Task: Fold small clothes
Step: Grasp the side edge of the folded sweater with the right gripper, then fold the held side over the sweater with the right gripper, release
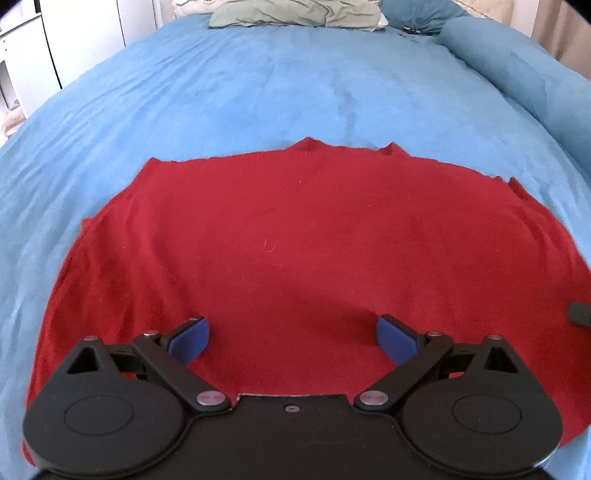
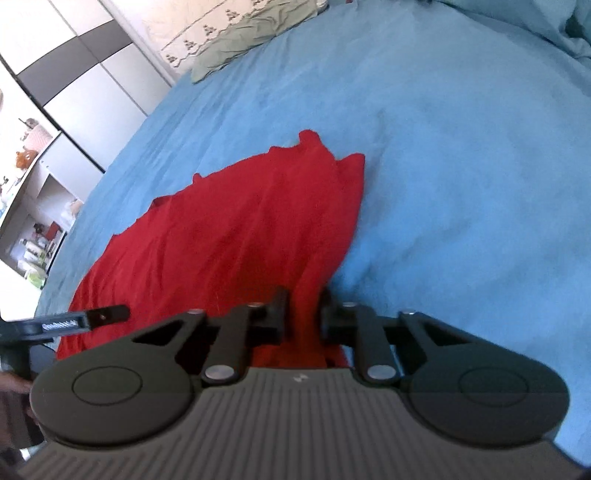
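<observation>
While right tool [image 2: 303,314] pinches red sweater [image 1: 295,229], left tool [image 1: 291,339] hovers spread above.

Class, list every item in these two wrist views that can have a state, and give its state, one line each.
red garment: spread flat on the bed, right edge bunched and lifted.
left gripper: open, over the garment, holding nothing.
right gripper: shut on the garment's edge.
blue bedspread: laid out, lightly wrinkled.
green pillow: lying rumpled at the bed's far end.
</observation>
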